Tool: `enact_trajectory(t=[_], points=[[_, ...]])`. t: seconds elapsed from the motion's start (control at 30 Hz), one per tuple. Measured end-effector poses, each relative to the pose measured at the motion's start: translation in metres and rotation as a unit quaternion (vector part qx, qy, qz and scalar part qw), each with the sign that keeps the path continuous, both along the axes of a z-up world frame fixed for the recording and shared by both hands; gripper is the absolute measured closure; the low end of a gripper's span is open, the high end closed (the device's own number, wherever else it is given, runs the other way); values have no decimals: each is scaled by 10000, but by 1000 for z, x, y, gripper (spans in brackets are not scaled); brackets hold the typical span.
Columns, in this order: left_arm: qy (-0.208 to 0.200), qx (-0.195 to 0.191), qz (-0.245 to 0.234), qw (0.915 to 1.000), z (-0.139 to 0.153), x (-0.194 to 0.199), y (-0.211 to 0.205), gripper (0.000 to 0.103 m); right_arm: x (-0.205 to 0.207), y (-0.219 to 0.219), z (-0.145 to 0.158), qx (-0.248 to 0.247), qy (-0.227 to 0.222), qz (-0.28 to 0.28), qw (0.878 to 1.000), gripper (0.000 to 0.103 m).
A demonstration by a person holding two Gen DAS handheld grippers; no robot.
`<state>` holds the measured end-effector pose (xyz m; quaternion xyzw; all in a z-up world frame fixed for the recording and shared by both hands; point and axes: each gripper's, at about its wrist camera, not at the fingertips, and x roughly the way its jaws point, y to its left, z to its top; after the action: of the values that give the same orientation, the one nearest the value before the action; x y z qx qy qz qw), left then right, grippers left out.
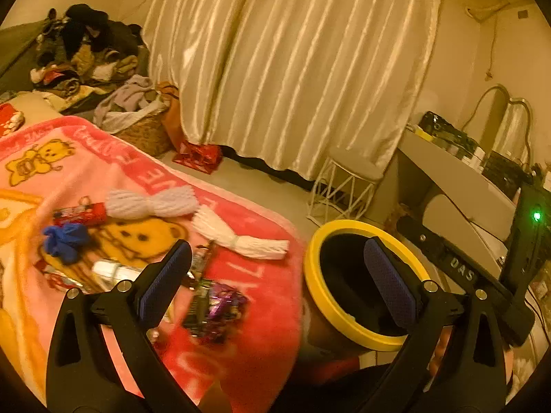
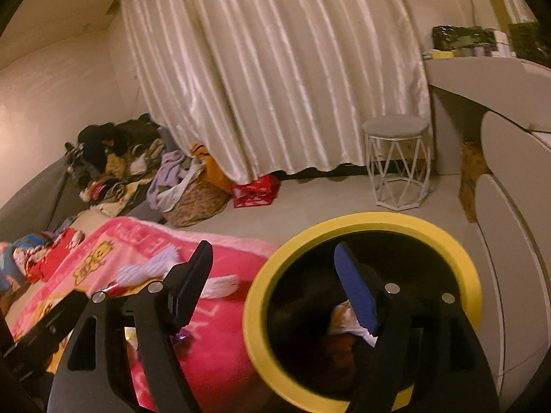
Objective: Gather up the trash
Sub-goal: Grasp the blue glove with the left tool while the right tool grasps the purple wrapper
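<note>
Trash lies on the pink blanket, left of the yellow-rimmed bin that stands just beside the bed's edge. We judge the purple wrapper the nearest piece: in the left wrist view it sits between and slightly below the fingers of our left gripper, a little left of centre, so the left hand is the nearer one. Its long axis is hard to tell through the blur. Both of that gripper's fingers stand apart with nothing between them.

Our right gripper hangs over the bin's rim, fingers apart and empty; crumpled scraps show inside the bin.

Beyond the wrapper lie a white yarn bundle, a lilac yarn bundle, a blue glove, a red tube and a clear bottle. The bottle, partly behind the left finger, lies close enough to crowd a reach. We would have to carry the wrapper rightward over the blanket's edge to the bin.
</note>
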<state>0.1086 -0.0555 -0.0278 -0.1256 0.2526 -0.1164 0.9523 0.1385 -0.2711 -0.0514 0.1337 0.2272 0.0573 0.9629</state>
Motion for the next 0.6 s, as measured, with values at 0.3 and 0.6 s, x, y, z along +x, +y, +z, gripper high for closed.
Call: enact_trajectory(t=[0.3, 0.6], points=[[-82, 101, 490, 9987, 5, -6, 36, 11, -6, 34, 2, -64, 17, 487, 9988, 30], [-8, 114, 1133, 9935, -2, -4, 85, 11, -3, 75, -8, -39, 385, 1099, 9932, 28]])
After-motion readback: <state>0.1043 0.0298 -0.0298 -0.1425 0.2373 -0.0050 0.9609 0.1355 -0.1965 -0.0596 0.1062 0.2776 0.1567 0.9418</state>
